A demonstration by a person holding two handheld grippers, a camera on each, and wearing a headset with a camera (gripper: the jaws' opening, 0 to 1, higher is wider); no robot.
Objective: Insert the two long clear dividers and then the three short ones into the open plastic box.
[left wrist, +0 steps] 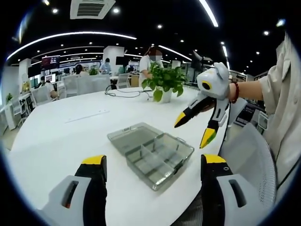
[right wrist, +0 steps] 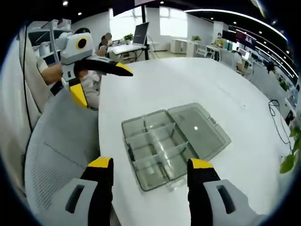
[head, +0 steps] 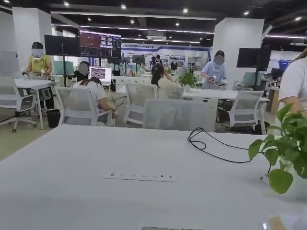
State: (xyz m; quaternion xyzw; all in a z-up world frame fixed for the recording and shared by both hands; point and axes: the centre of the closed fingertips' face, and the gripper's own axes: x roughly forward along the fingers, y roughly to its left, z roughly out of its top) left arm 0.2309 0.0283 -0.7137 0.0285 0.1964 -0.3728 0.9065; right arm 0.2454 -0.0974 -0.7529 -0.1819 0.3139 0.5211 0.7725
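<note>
The clear plastic box (left wrist: 174, 170) lies open on the white table (left wrist: 70, 136), its lid (left wrist: 134, 137) folded flat beside the tray. Clear dividers (left wrist: 157, 157) stand inside the tray and split it into several compartments. My left gripper (left wrist: 154, 160) hovers open just short of the box, nothing between its jaws. My right gripper (left wrist: 194, 129) hangs open in the air beyond the box's right side. In the right gripper view the box (right wrist: 128, 149) with its dividers (right wrist: 157, 146) and lid (right wrist: 200, 129) sits ahead of the open right gripper (right wrist: 150, 163); the left gripper (right wrist: 101, 84) is up at the left, open.
A potted plant (head: 283, 153) and a looped black cable (head: 211, 143) sit at the table's far right, and a flush power strip (head: 141, 176) lies mid-table. A white mesh chair (right wrist: 61, 146) stands at the table edge by the box. Several people work at desks behind.
</note>
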